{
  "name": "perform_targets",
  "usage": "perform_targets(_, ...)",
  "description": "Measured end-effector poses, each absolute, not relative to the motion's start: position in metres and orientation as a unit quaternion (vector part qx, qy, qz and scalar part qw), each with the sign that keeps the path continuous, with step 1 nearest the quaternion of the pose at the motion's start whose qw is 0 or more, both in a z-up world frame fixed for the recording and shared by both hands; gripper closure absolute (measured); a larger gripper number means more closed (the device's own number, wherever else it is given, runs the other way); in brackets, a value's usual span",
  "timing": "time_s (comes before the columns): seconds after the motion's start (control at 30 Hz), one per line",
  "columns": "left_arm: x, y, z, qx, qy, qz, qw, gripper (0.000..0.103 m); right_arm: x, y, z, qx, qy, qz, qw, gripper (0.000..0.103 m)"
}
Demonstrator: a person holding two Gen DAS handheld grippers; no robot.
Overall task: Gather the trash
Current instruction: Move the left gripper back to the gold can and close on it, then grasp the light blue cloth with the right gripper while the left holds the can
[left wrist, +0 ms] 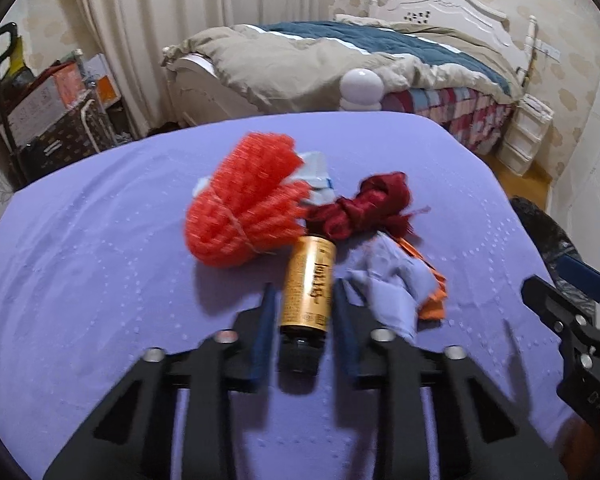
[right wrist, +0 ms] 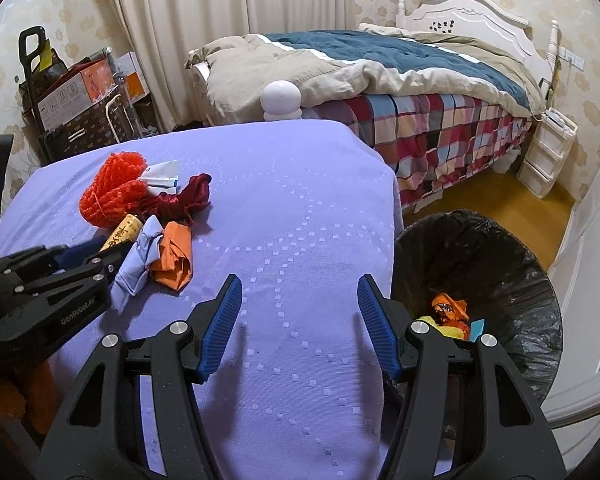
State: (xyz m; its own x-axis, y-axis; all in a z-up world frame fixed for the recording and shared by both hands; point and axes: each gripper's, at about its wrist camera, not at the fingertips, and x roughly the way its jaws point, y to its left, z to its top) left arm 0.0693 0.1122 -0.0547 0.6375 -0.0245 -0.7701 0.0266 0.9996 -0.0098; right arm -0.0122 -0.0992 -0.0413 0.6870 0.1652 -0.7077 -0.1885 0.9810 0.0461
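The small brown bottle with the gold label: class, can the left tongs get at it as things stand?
Probably yes. The left tongs are open and already straddle the bottle; the purple cloth lies just beside one finger.

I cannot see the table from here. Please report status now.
Left gripper around bottle, not clearly clamped. Right gripper open, empty. Bin beside table. Nothing in the way.

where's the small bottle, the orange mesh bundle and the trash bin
small bottle (left wrist: 308, 284): left wrist view, on its gold label, between the left gripper's fingers
orange mesh bundle (left wrist: 240, 204): left wrist view, middle of the netting
trash bin (right wrist: 500, 264): right wrist view, black liner on the inner wall
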Motion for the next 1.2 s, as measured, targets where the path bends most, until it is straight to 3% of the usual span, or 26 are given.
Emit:
perform_targets(0.37,0.037,0.129,-0.049,-0.006,0.413,-0.002,0.911,0.077,-0.016,-0.087,-0.040,-0.022,0.383,0.109,0.917,0.044)
perform_targets(0.9,0.006,0.223,-0.051,-0.011,0.407,0.111,0.906,0.077,-0.027,-0.017,-0.031,-0.054,0.379,0.168,0.908,0.045)
perform_targets(1.13,0.004,0.248,-0.054,-0.034,0.410,0.119,0.904,0.077,-0.023,0.010,-0.036,-0.073,0.388,0.175,0.902,0.064)
perform_targets(1.2,0.005,0.251,-0.054,-0.044,0.412,0.115,0.903,0.077,-0.020,0.018,-0.039,-0.081,0.393,0.176,0.899,0.074)
